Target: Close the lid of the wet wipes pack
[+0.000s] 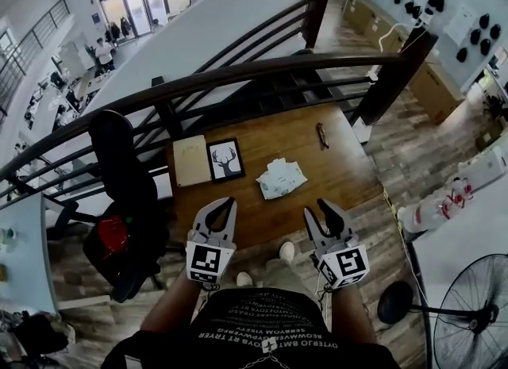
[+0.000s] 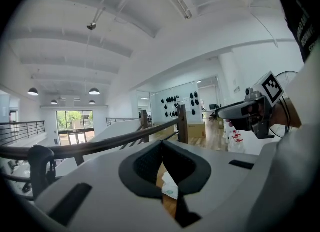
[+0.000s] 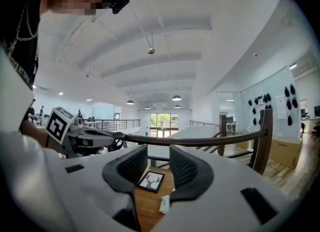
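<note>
The wet wipes pack, white with pale green print, lies on the wooden table right of its middle. From here I cannot make out how its lid stands. Both grippers hover over the near table edge, short of the pack and touching nothing. My left gripper is shut and empty, and between its pads a sliver of the pack shows. My right gripper is open a little and empty, with the pack low in its gap.
A framed deer picture and a beige book lie left of the pack, and a small dark object lies at the far right. A dark railing runs behind the table. A black chair stands left, a fan right.
</note>
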`<action>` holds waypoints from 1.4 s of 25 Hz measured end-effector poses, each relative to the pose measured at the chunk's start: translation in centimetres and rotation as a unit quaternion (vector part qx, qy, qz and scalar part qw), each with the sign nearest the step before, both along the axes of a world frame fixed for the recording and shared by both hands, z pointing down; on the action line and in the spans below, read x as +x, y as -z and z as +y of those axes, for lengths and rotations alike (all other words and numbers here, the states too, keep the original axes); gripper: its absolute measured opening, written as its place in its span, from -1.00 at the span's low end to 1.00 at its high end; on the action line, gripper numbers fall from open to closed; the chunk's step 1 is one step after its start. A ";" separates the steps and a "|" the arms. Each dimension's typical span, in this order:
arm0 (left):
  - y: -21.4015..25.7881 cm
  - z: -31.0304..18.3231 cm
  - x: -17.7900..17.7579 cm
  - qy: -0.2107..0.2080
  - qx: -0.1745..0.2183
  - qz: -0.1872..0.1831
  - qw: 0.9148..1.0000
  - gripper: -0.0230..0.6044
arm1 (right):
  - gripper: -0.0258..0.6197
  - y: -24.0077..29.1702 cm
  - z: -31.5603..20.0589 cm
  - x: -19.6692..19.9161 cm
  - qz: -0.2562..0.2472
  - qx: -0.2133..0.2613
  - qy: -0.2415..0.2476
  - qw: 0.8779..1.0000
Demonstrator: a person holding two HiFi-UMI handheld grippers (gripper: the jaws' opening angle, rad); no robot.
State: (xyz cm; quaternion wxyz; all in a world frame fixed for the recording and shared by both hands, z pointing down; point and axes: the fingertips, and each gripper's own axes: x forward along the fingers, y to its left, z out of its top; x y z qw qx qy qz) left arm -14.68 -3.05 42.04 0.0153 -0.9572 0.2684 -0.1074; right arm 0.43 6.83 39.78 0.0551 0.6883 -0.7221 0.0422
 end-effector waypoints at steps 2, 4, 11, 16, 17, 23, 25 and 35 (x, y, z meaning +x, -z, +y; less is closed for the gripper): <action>-0.1 -0.6 0.6 0.007 -0.002 -0.002 1.000 -0.84 | -0.47 -0.2 -0.9 0.4 0.002 -0.004 0.010 1.000; 0.0 -1.4 1.2 0.014 -0.002 -0.004 1.000 -0.84 | -0.47 -0.2 -1.9 1.1 0.004 -0.004 0.018 1.000; 0.2 -4.2 4.4 0.039 -0.007 0.002 0.999 -0.84 | -0.48 0.4 -5.8 4.9 -0.006 0.004 0.043 0.999; 0.2 -6.0 6.3 0.054 -0.025 0.015 0.998 -0.84 | -0.49 0.0 -8.7 6.9 -0.005 -0.002 0.065 0.998; 0.1 -6.4 6.7 0.057 -0.022 0.011 0.998 -0.84 | -0.49 -0.1 -9.2 7.2 -0.006 -0.002 0.070 0.998; 0.5 -8.6 9.1 0.079 -0.029 0.009 0.996 -0.84 | -0.49 -0.5 -11.8 9.2 -0.008 -0.008 0.094 0.996; 0.6 -8.9 10.0 0.085 -0.029 0.008 0.996 -0.84 | -0.49 -0.2 -12.5 10.0 -0.006 -0.007 0.104 0.995; 1.4 -10.7 13.8 0.133 -0.024 0.020 0.991 -0.84 | -0.51 -0.2 -15.4 14.3 -0.004 -0.002 0.156 0.988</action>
